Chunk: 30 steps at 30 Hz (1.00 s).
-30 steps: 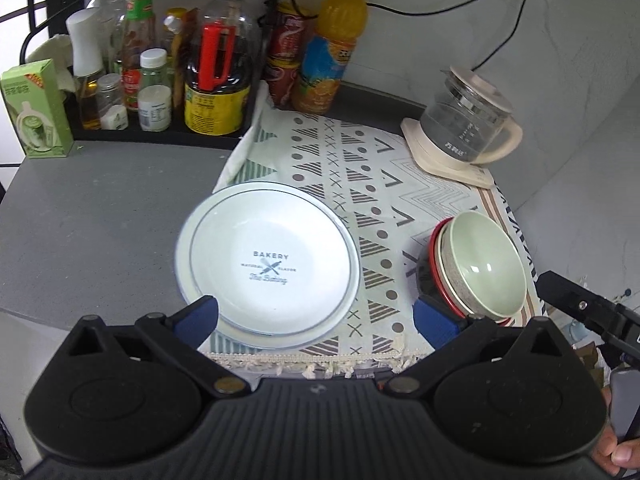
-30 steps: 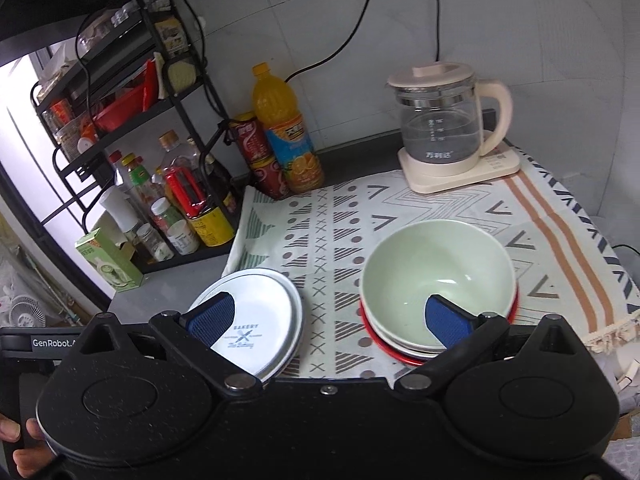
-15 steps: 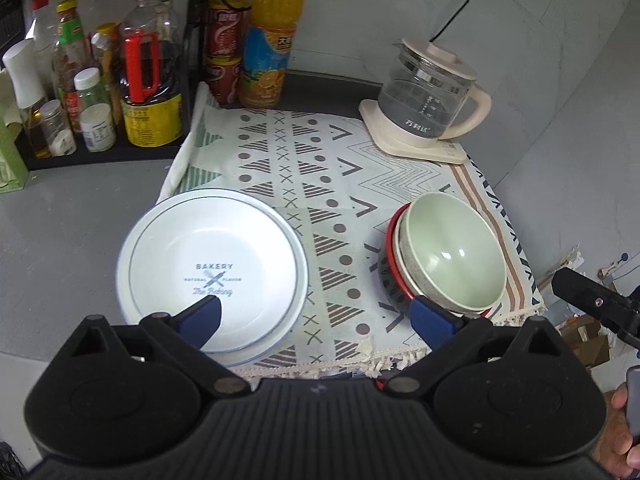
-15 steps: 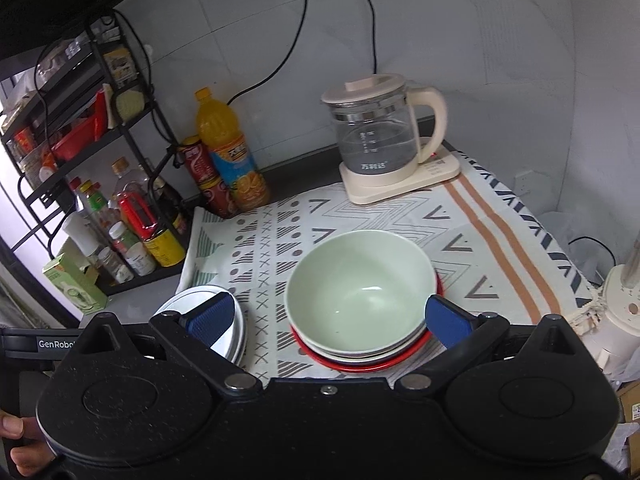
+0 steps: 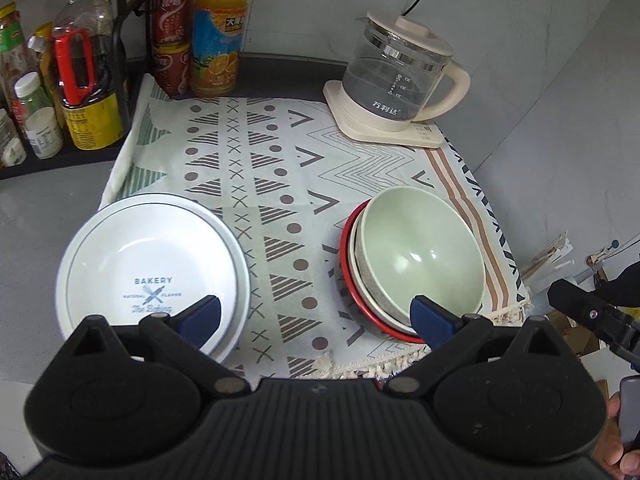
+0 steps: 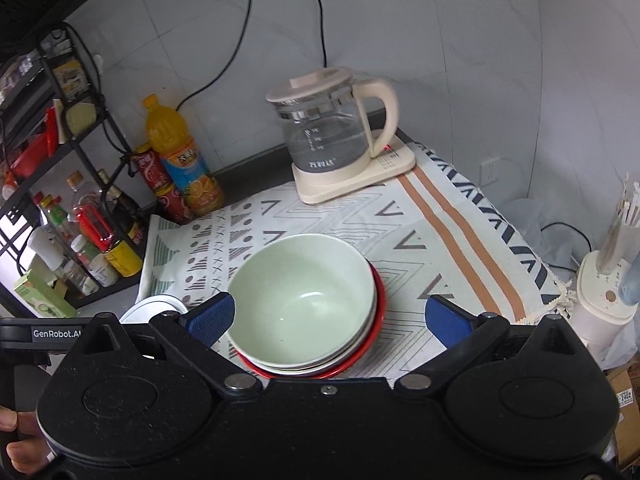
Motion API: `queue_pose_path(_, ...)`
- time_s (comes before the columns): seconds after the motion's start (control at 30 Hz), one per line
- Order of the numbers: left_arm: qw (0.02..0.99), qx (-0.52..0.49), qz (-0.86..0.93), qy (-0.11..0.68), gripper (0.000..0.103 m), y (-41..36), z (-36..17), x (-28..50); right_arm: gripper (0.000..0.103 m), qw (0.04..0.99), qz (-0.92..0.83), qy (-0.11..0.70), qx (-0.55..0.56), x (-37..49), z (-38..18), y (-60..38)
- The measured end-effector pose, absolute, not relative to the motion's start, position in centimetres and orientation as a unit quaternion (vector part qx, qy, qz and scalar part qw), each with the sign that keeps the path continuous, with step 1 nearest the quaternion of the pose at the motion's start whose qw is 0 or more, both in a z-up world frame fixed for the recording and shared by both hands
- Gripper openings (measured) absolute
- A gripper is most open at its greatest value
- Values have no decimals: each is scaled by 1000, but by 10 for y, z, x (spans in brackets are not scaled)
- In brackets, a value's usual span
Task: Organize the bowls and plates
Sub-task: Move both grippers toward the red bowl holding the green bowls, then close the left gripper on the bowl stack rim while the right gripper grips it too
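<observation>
Currently we list, largest first. Patterned cloth (image 5: 280, 184): spread over the grey counter (image 5: 36, 216). Kettle (image 5: 394, 80): on its base at the cloth's 1 o'clock corner. White plates (image 5: 148, 264): stacked at 8 o'clock, overhanging the cloth's edge. Bowls (image 6: 302, 300): a green one nested in a grey one, both on a red plate, at 4 o'clock. Our left gripper (image 5: 316, 318): jaws wide apart, empty, between plates and bowls. Our right gripper (image 6: 328, 318): jaws spread, empty, flanking the bowls without visible contact.

Both wrist views look down, sharing the stacked bowls (image 5: 420, 256) (image 6: 302, 300).
</observation>
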<state>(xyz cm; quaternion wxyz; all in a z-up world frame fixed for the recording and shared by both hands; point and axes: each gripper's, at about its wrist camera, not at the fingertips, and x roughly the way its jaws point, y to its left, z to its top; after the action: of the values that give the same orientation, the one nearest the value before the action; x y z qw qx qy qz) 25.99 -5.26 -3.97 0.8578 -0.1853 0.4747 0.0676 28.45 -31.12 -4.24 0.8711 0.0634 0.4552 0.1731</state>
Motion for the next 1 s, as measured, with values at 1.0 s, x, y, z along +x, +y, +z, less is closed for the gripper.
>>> queue_pose_path(1.0,799,-231,66,552,66,-69,-132,356,74,794,173,578,74,365,-145,-312)
